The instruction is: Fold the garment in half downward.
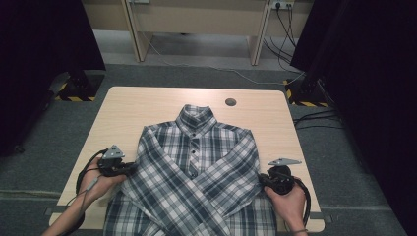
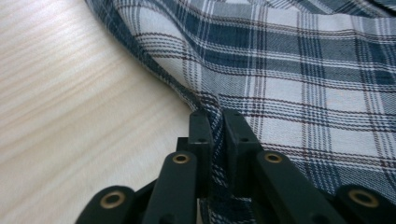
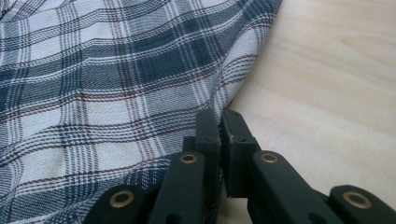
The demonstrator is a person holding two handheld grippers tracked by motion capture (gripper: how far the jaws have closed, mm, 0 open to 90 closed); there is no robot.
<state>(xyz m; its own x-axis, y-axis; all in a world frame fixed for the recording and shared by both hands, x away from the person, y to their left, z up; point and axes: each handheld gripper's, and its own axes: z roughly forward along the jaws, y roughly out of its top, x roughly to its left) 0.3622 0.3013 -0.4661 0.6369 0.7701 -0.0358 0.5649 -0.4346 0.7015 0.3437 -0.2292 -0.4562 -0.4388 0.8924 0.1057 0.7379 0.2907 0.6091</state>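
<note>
Lying flat on the light wooden counter (image 1: 147,105) is a blue-and-white plaid shirt (image 1: 196,162), buttoned, collar toward the far edge, both sleeves folded across the chest so they cross in an X. Its hem reaches the near edge. The person's left gripper (image 1: 129,169) sits at the shirt's left side seam, and in the left gripper view its fingers (image 2: 201,133) are pressed nearly together, pinching a fold of the plaid edge between them. The right gripper (image 1: 261,180) mirrors it at the right side seam; in the right gripper view its fingers (image 3: 208,135) likewise pinch the cloth's edge, with bare counter just beside them. Both hands rest low by the near corners. A small dark round hole (image 1: 230,102) marks the counter behind the collar.
</note>
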